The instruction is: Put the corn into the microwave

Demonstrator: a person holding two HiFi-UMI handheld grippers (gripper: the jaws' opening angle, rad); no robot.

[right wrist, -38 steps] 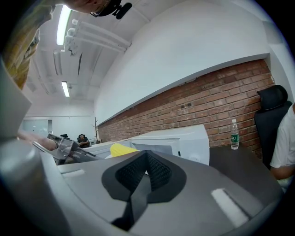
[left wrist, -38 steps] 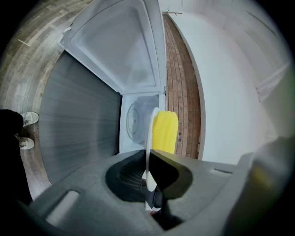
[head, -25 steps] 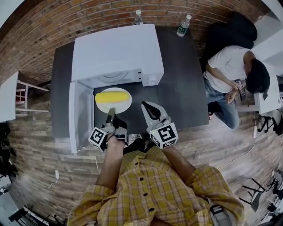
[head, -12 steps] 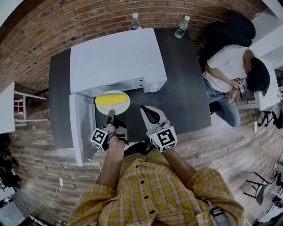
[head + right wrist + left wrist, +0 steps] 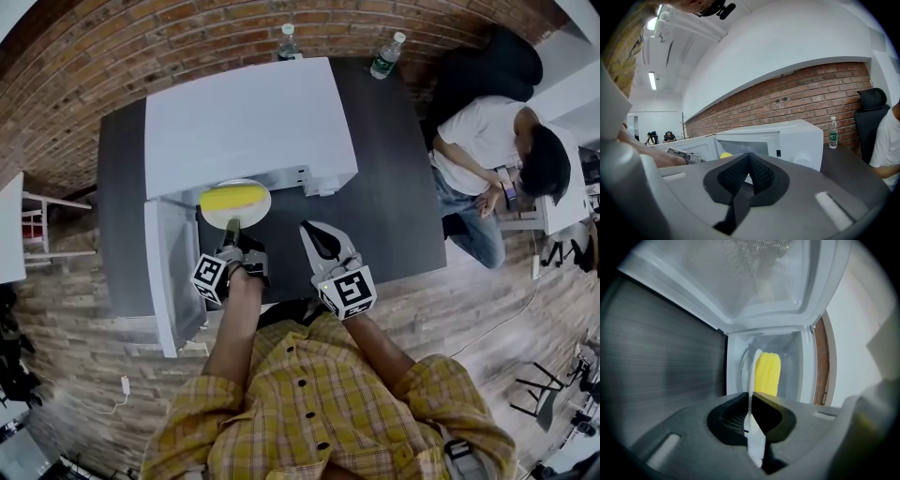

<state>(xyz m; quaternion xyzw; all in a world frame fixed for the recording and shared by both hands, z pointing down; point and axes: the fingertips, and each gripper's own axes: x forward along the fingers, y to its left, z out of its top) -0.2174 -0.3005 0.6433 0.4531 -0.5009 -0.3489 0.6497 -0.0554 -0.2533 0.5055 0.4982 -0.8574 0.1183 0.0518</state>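
So the microwave [image 5: 248, 122] has its door [image 5: 173, 272] swung open off its front left corner, and nothing's blocking the opening. The left tongs [image 5: 232, 228] are right in front of that opening, clamped on the near rim of a white plate [image 5: 259, 212]. The corn [image 5: 232, 198] lies across the plate, which is partway into the microwave, its far half tucked under the top edge. The right tongs [image 5: 309, 227] sit just right of the opening, in front of the microwave's control side. They're pressed together with nothing between them. Behind the microwave are two water bottles, one [image 5: 289, 42] at its back edge and one [image 5: 389, 54] off its back right corner. Further right of the microwave a person in a white shirt [image 5: 487, 141] sits by a black chair [image 5: 497, 66]. It's all on a dark bench [image 5: 394, 178], with a brick wall [image 5: 169, 47] behind the microwave and a wood floor [image 5: 84, 281].
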